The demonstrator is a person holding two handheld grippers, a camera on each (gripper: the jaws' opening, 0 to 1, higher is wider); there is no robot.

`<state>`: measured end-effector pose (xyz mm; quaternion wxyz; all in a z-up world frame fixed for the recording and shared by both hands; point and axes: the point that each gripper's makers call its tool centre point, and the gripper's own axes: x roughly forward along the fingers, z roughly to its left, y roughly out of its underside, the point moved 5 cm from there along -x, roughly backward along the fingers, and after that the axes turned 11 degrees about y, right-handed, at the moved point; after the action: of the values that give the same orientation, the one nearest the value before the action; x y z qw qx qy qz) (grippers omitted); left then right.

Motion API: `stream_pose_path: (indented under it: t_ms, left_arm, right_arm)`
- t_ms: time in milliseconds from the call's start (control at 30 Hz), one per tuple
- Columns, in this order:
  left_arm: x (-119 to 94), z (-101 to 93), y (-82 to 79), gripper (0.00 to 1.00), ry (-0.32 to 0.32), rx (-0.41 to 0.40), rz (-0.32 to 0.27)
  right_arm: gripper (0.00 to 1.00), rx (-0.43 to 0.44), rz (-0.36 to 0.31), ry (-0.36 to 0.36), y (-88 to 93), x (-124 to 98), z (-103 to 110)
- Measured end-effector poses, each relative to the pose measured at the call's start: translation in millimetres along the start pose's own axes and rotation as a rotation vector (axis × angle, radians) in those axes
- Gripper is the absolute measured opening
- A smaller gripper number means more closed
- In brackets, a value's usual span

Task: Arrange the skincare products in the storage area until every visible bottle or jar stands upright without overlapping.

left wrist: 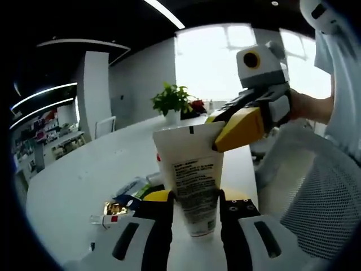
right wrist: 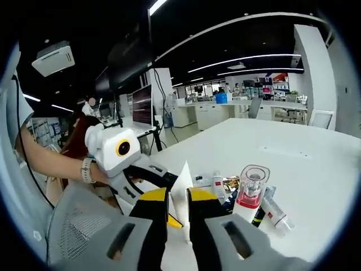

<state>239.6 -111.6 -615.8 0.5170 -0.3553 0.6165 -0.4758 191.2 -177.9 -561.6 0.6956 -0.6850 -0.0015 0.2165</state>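
A white squeeze tube (left wrist: 193, 178) with printed text hangs cap-down over the white table (left wrist: 84, 175). My left gripper (left wrist: 194, 199) is shut on its lower body, a black-and-yellow jaw on each side. Coming in from the right, my right gripper (left wrist: 217, 134) pinches the tube's flat crimped top end. In the right gripper view the tube (right wrist: 181, 189) shows edge-on between the jaws of my right gripper (right wrist: 178, 197), with the left gripper (right wrist: 148, 172) behind it. A bottle with a clear cap and pink collar (right wrist: 249, 195) stands upright to the right. Beside it a small tube (right wrist: 276, 214) lies flat.
Several sachets and small products (left wrist: 115, 212) lie loose on the table, also behind the capped bottle (right wrist: 217, 183). A potted plant (left wrist: 172, 103) stands at the far end. A mesh chair (left wrist: 316, 192) is close on the right. A person's forearm (right wrist: 53, 164) holds the left gripper.
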Motion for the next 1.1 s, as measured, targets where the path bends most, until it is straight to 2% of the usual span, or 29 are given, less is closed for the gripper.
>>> stream_pose_path:
  t_ms: [200, 367, 433, 467, 533, 633, 767, 967, 1100]
  left_arm:
    - [-5.0, 1.7, -0.3, 0.33, -0.034, -0.028, -0.016]
    - [-11.7, 1.4, 4.7, 0.34, -0.071, -0.073, 0.015]
    - [-15.1, 0.6, 6.3, 0.33, -0.078, -0.078, 0.03]
    - [-17.7, -1.3, 8.7, 0.32, -0.079, -0.091, 0.057]
    - [-20.5, -2.7, 8.9, 0.31, -0.091, -0.065, 0.082]
    - [-22.6, -9.1, 9.3, 0.26, -0.069, -0.097, 0.103]
    - [-19.7, -15.0, 9.8, 0.26, -0.056, -0.109, 0.119]
    - [-15.5, -17.5, 8.8, 0.24, -0.059, -0.133, 0.121]
    - [-12.0, -20.8, 9.2, 0.25, -0.035, -0.154, 0.122]
  right_arm:
    - [0.17, -0.005, 0.01, 0.002, 2.0, -3.6, -5.7]
    - [0.18, -0.017, 0.021, -0.016, 7.8, -10.0, -8.7]
    - [0.18, -0.04, 0.046, -0.025, 15.5, -11.6, -10.7]
    - [0.18, -0.039, 0.063, -0.024, 20.5, -11.7, -12.3]
    - [0.18, -0.046, 0.084, -0.034, 26.9, -11.8, -13.5]
    - [0.17, -0.075, 0.125, -0.047, 34.8, -9.5, -14.4]
    - [0.18, -0.114, 0.18, -0.071, 45.8, -2.3, -13.1]
    - [0.18, -0.163, 0.217, -0.09, 55.7, 8.3, -12.0]
    - [0.17, -0.159, 0.229, -0.106, 61.0, 13.1, -13.7]
